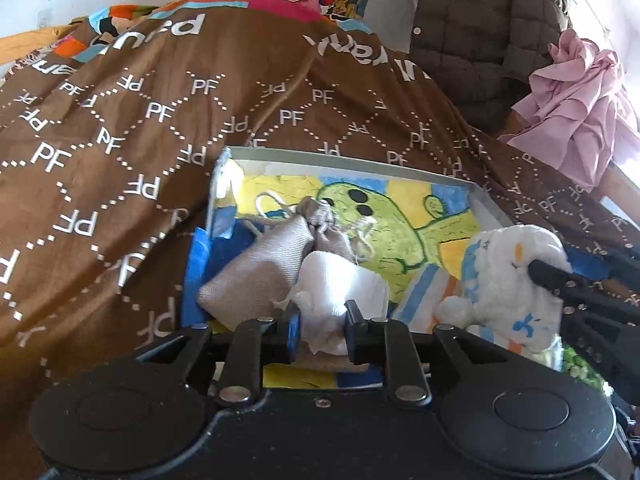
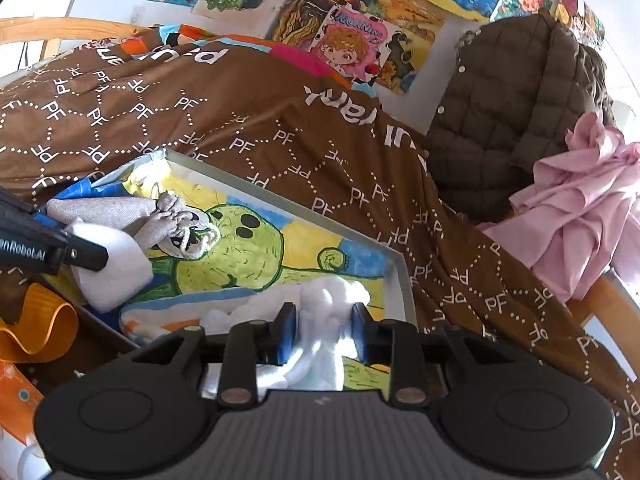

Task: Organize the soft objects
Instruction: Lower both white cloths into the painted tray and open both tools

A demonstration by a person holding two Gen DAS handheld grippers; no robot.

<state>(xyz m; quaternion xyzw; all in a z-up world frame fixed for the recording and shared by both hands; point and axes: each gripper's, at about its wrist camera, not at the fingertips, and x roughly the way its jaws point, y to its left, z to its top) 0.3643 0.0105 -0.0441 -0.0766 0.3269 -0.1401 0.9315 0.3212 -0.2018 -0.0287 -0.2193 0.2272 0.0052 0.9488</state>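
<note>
Grippers sit over the shallow painted box: left gripper loosely straddles white folded cloth, right gripper fluffy white plush, jaws part-open.

A brown bedspread printed with white "PF" lettering and dotted diamonds covers the bed. A dark olive quilted jacket hangs at the right, with crumpled pink fabric just beside it. Colourful cartoon drawings are fixed to the white wall behind.
</note>
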